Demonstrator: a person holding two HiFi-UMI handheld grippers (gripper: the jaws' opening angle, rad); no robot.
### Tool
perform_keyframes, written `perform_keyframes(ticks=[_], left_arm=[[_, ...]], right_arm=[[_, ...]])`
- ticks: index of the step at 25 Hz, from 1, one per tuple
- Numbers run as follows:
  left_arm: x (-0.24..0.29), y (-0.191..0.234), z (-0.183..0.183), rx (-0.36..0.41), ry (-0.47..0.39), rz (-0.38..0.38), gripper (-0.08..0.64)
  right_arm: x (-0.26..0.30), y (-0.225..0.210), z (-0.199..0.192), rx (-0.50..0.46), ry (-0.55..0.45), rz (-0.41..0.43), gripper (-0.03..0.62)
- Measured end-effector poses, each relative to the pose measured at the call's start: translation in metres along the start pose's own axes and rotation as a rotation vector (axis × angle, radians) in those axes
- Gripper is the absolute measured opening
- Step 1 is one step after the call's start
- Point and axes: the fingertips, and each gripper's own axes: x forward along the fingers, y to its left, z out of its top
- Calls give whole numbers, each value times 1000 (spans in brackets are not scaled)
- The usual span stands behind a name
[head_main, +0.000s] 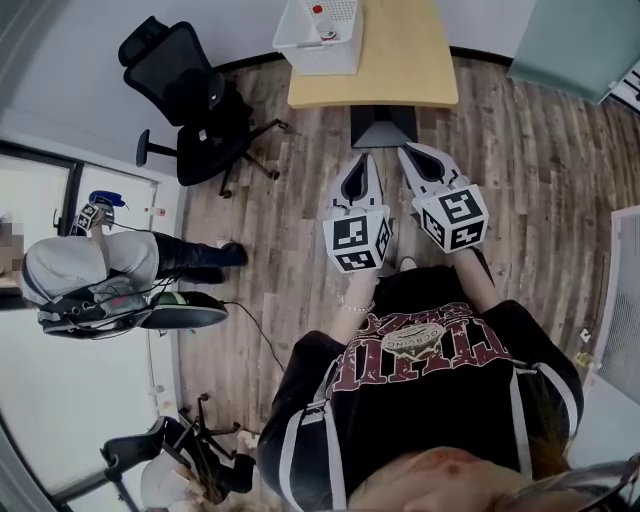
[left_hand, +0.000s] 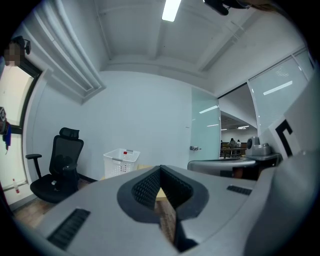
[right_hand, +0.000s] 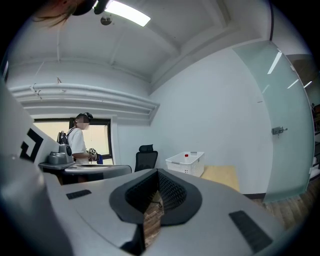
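The left gripper (head_main: 364, 160) and the right gripper (head_main: 406, 151) are held side by side in the air above the wood-plank floor (head_main: 290, 190), both pointing towards the wooden table (head_main: 405, 60) just ahead; each gripper's own view shows its two ribbed jaws brought together at the tips, with only floor and table edge seen through the narrow slit behind them, so neither has hold of anything; the right gripper reaches slightly nearer the table than the left one; the table's dark base (head_main: 384, 128) stands on the floor just in front of both sets of tips, not touching them; on the table's left end sits a white plastic basket (head_main: 300, 45) with perforated walls, and inside it lies a small white thing with a red top (head_main: 317, 9); a black office chair (head_main: 195, 95) stands to the left of the table, well apart from the grippers; another person (head_main: 90, 275) stands further left by the window.
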Motion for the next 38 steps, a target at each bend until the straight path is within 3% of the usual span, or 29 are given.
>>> perform_keyframes(ticks=[24,38], left_arm=[[55,44,3,-16,18,-20,46],[122,90,22,-8,12,-53,46]], right_arm=[[65,-17,0,1,23,-5,18],[142,-45,18,-2,8,-27,18]])
